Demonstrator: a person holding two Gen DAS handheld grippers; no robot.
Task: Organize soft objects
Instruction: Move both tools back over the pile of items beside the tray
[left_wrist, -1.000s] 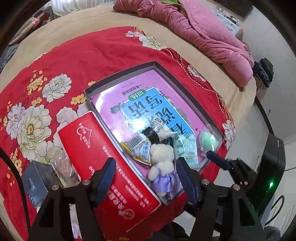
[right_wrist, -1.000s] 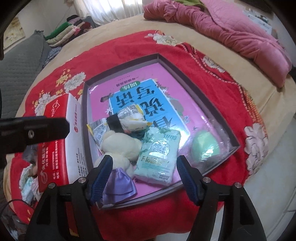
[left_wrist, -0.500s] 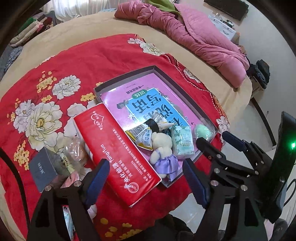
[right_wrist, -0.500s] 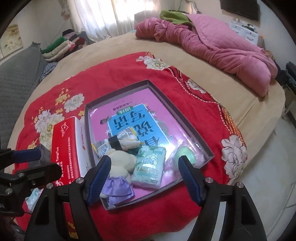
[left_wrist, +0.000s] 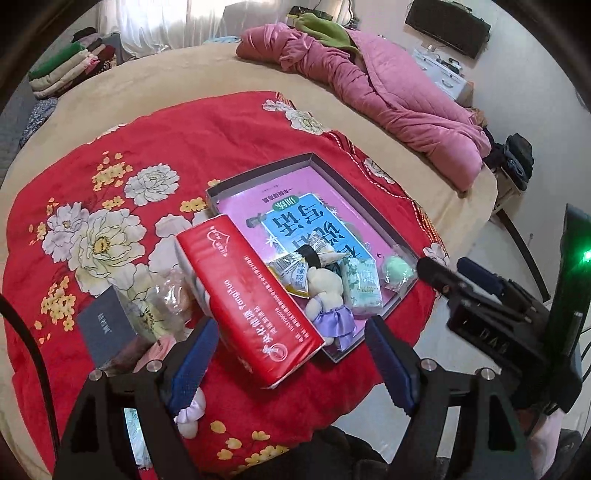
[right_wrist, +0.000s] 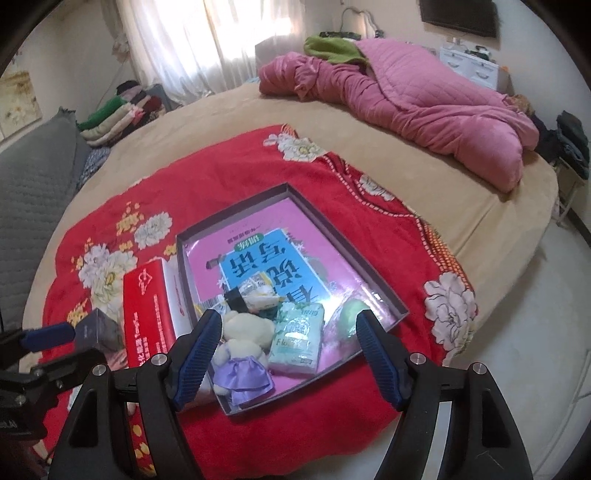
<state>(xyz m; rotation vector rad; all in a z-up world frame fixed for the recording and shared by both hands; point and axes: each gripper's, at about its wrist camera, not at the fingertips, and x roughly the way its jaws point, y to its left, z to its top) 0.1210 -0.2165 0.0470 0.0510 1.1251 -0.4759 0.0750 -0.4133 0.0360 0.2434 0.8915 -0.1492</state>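
Nearest the lens, left gripper (left_wrist: 291, 360) with blue pads spread wide and nothing between them, hovering above the near end of the red tissue pack (left_wrist: 247, 295). Right gripper (right_wrist: 286, 356) likewise gaping and empty, poised over the near end of the shallow box (right_wrist: 384, 291). Just beyond the pads, inside the box's near end: a cream teddy bear in a purple skirt (right_wrist: 240, 350), lying on its back; touching its side, a pale green tissue packet (right_wrist: 297, 339); beside that, a green ball in clear wrap (right_wrist: 349, 321) against the box corner; behind the bear, a few snack packets (right_wrist: 255, 295), overlapping. Underneath them all, a pink and blue book (right_wrist: 258, 254) covering the box floor. Along the box's left wall, the red tissue pack, its edge seemingly on the rim. Left of the pack, a small dark box (left_wrist: 105, 328) and crinkled clear bags (left_wrist: 166, 295) on the red floral blanket (left_wrist: 166, 147). Farther back, the tan bed (right_wrist: 369, 155), then a crumpled pink quilt (right_wrist: 424, 103).
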